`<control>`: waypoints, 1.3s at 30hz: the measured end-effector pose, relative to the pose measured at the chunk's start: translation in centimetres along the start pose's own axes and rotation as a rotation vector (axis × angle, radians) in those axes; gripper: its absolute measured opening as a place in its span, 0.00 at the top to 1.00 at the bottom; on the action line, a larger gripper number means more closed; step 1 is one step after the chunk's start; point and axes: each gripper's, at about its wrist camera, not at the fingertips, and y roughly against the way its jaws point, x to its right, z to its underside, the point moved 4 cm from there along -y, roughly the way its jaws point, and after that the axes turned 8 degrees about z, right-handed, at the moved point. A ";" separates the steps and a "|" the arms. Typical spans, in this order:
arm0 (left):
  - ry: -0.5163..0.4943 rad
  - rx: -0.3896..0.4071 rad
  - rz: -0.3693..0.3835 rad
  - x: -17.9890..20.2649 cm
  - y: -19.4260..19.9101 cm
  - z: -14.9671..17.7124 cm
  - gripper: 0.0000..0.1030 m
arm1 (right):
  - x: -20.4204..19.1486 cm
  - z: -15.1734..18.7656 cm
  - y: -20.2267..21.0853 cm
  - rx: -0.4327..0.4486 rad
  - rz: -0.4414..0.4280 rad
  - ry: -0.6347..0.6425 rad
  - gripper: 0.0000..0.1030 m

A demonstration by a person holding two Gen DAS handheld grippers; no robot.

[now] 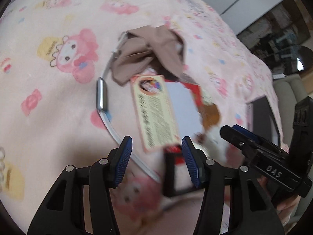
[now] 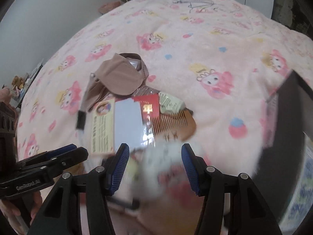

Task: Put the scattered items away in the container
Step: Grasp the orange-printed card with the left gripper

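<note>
A pile of small items lies on the pink cartoon blanket: a beige cloth, a yellow printed card, a pale blue card, a red packet, a wooden comb and a white headband with a metal piece. My left gripper is open just above the pile's near edge. My right gripper is open over a blurred white and red soft thing. A dark container stands at the right of the right wrist view.
The blanket covers a bed. A wire hanger lies at its far end. A wall and shelf are on the left in the right wrist view. Furniture and a dark cabinet stand beyond the bed's edge.
</note>
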 end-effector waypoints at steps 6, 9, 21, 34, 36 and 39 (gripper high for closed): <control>0.059 -0.022 0.030 -1.7 -2.6 -1.5 0.48 | -0.8 -1.4 -4.3 -0.062 0.006 0.050 0.48; 0.052 -0.020 0.042 -1.4 -2.7 -1.6 0.54 | -1.3 -1.5 -4.7 -0.037 -0.011 0.067 0.47; -0.072 0.007 0.134 4.6 1.4 -0.1 0.92 | -2.7 0.5 -1.8 -0.057 -0.246 0.079 0.66; -0.289 -0.047 0.194 17.2 4.7 8.0 0.98 | 5.0 7.7 10.3 0.089 -0.185 -0.099 0.66; -0.331 -0.082 0.183 19.4 4.1 10.5 0.98 | 7.3 10.0 11.7 0.095 -0.178 -0.166 0.66; -0.390 -0.134 0.172 22.1 3.1 14.2 0.99 | 10.2 13.5 12.7 0.091 -0.158 -0.239 0.66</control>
